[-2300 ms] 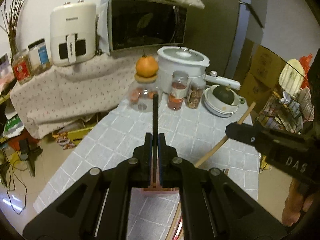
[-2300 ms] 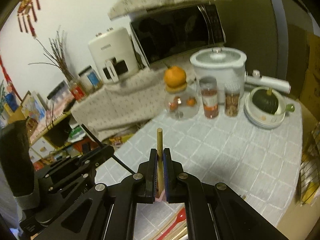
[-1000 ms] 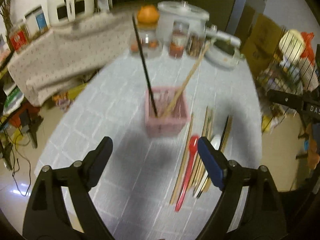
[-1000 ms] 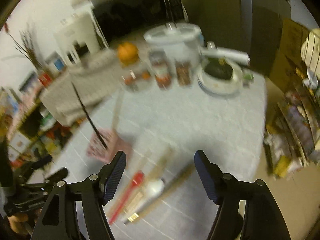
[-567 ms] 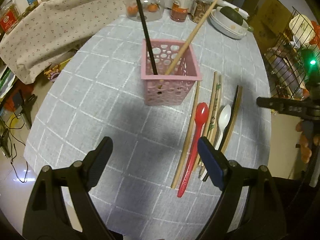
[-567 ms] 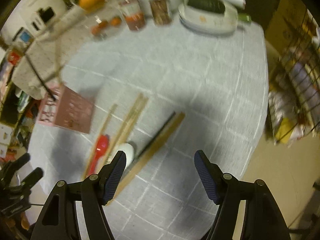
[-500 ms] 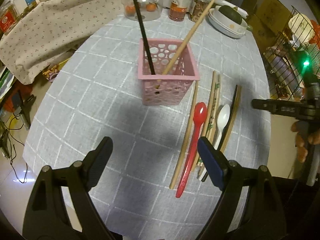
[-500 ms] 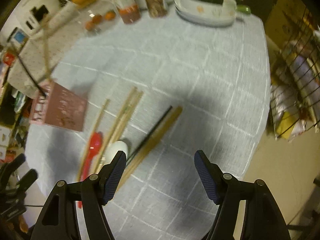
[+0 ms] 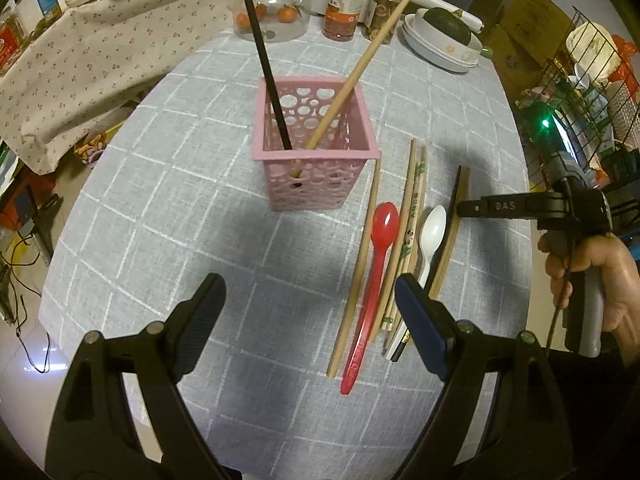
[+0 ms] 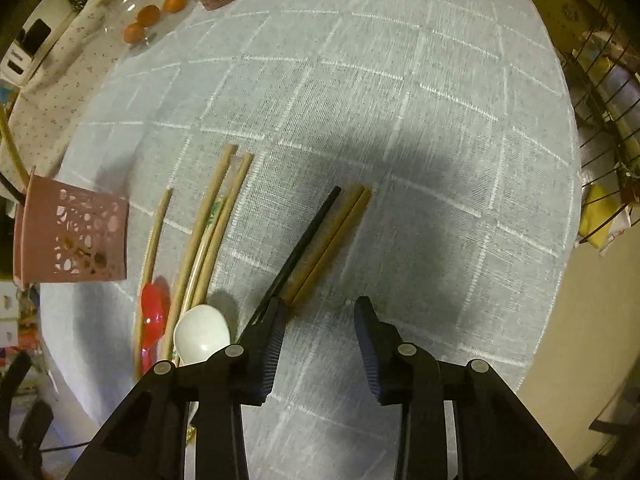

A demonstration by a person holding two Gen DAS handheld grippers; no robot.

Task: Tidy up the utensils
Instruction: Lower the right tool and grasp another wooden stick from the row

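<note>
A: Left gripper [image 9: 308,292], jaws wide and empty, hangs near side of the pink basket [image 9: 314,152]. Red spoon [image 9: 374,276] lies just right of the basket, white spoon [image 9: 431,236] beyond it.

B: Right gripper [image 10: 320,332], jaws half-narrowed after closing just now, nothing between the pads. Left finger [image 10: 266,340] sits over the black chopstick [image 10: 304,240]; the brown pair [image 10: 328,240] lies beside it, far right of the basket.

A: Advice: shift left, straddle one stick, then pinch.

B: Basket already holds two sticks.

A grey checked tablecloth [image 9: 168,208] covers the table; wire rack [image 9: 592,80] alongside.
</note>
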